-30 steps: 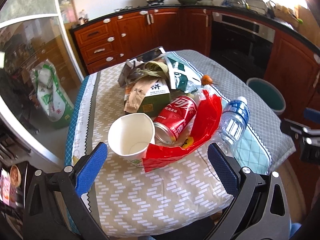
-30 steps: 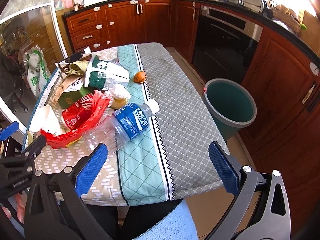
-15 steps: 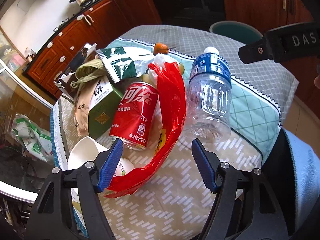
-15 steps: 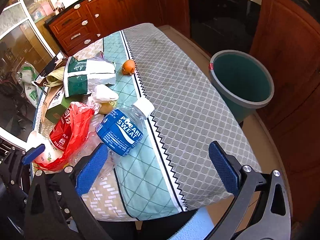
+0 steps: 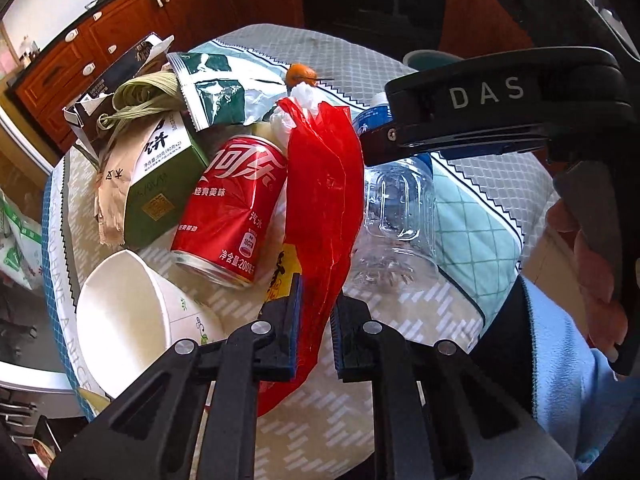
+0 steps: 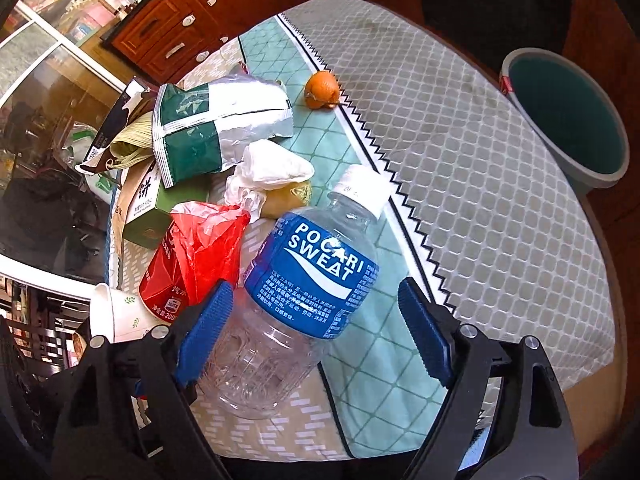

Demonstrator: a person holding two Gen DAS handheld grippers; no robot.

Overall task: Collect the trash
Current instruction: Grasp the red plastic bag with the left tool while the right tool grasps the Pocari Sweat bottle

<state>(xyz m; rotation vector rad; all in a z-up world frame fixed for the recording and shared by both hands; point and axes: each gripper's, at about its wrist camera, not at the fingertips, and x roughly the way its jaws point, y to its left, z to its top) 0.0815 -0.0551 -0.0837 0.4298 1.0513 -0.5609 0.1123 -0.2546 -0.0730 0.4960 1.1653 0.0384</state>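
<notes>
With jaws just closing, my left gripper (image 5: 314, 322) pinches the crumpled red plastic bag (image 5: 322, 200). My right gripper (image 6: 316, 330), narrowing but wide, straddles the clear blue-labelled bottle (image 6: 296, 300), not gripped.

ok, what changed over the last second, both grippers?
Both came down onto the trash pile. The left gripper has just been closing from wide open, with the red bag between its pads. The right gripper has begun closing and now straddles the bottle, pads not clearly on it. Can, paper cup, box and bin stayed put.
</notes>
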